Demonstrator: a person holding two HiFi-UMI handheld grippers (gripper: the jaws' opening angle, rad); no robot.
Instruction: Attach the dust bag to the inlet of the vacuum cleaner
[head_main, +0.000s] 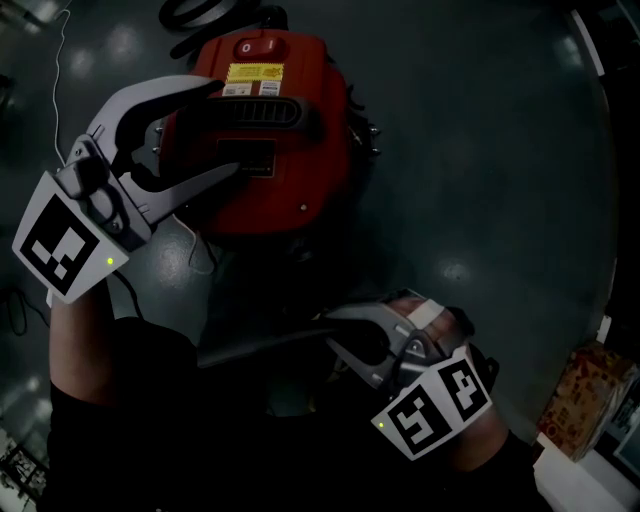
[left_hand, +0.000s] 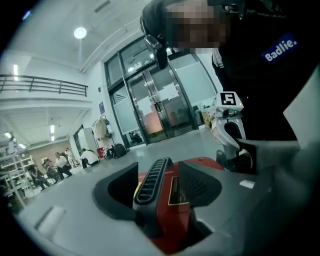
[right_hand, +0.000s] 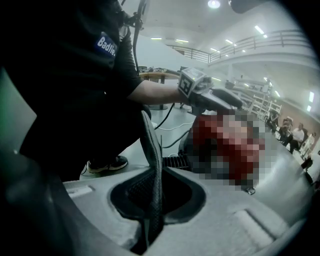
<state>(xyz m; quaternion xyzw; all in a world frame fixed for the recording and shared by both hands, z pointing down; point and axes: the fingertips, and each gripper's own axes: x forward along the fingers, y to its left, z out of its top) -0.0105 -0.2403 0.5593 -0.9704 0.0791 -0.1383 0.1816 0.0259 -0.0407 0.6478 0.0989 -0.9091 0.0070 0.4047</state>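
A red vacuum cleaner (head_main: 290, 180) stands on the dark floor at the top centre of the head view, with a black carry handle (head_main: 255, 115) across its top. My left gripper (head_main: 225, 128) is open, one jaw on each side of that handle. In the left gripper view the handle (left_hand: 152, 187) runs between the pads without being pinched. Lower down, my right gripper (head_main: 335, 338) is shut on the thin edge of the dark dust bag (head_main: 260, 348). In the right gripper view that edge (right_hand: 152, 165) rises as a narrow textured strip from the closed jaws.
A black hose coil (head_main: 200, 15) lies behind the vacuum cleaner and a thin white cable (head_main: 60, 60) trails at the left. A cardboard box (head_main: 590, 395) sits at the lower right. Glass doors (left_hand: 155, 110) and several people (left_hand: 55, 167) are far off.
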